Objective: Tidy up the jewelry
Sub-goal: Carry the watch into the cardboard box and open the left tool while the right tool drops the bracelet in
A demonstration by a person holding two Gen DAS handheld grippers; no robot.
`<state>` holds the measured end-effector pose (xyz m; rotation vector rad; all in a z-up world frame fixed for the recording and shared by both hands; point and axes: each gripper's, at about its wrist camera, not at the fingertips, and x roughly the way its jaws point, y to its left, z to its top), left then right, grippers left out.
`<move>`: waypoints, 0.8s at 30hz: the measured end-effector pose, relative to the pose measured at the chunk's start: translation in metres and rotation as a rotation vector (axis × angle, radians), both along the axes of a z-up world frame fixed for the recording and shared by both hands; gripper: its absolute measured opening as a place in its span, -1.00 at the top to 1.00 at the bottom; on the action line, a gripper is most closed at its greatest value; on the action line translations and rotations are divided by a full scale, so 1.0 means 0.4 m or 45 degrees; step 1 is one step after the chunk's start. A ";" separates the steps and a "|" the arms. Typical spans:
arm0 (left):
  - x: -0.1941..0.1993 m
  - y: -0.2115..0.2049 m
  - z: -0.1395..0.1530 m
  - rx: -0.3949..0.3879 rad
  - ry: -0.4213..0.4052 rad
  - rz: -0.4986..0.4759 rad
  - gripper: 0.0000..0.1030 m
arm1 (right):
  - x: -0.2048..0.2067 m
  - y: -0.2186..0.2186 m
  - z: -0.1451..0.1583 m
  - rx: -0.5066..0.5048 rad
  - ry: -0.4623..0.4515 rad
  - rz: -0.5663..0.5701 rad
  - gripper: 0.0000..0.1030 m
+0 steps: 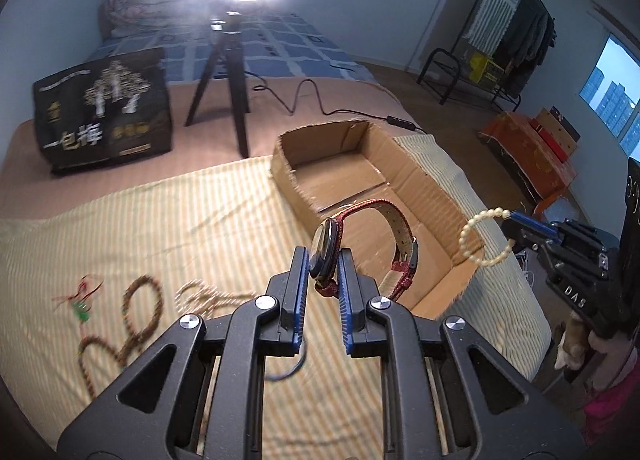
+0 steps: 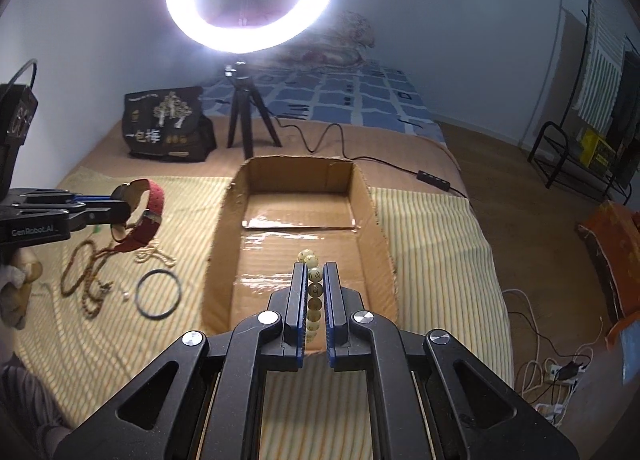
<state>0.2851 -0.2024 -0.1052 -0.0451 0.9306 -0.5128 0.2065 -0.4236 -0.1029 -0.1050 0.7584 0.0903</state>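
Above the striped cloth [image 2: 432, 244] on the bed, the left hand-held gripper [image 1: 324, 260] is clamped on a red-strapped watch [image 1: 362, 244] beside the cardboard box [image 2: 362, 188]. The right hand-held gripper [image 2: 314, 280] pinches a pale bead bracelet [image 1: 478, 238] over the box. A brown bead string [image 2: 86, 276] and a dark bangle [image 2: 158, 294] lie on the cloth

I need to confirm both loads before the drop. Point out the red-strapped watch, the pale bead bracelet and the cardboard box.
red-strapped watch [image 1: 325, 256]: left wrist view, on its case edge.
pale bead bracelet [image 1: 467, 229]: left wrist view, on its left beads.
cardboard box [image 2: 298, 177]: right wrist view, on its far wall.
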 end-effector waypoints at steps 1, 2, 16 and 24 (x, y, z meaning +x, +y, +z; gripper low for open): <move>0.014 -0.018 -0.009 0.002 0.005 -0.003 0.75 | 0.008 -0.007 -0.008 0.001 0.006 -0.007 0.88; 0.020 -0.029 -0.014 0.003 0.009 -0.005 0.75 | 0.017 -0.012 -0.015 0.004 0.013 -0.012 0.88; 0.097 -0.138 -0.109 0.052 0.089 -0.019 0.75 | 0.090 -0.068 -0.105 0.052 0.105 -0.079 0.88; 0.101 -0.154 -0.116 0.030 0.109 -0.034 0.75 | 0.096 -0.075 -0.127 0.072 0.135 -0.086 0.88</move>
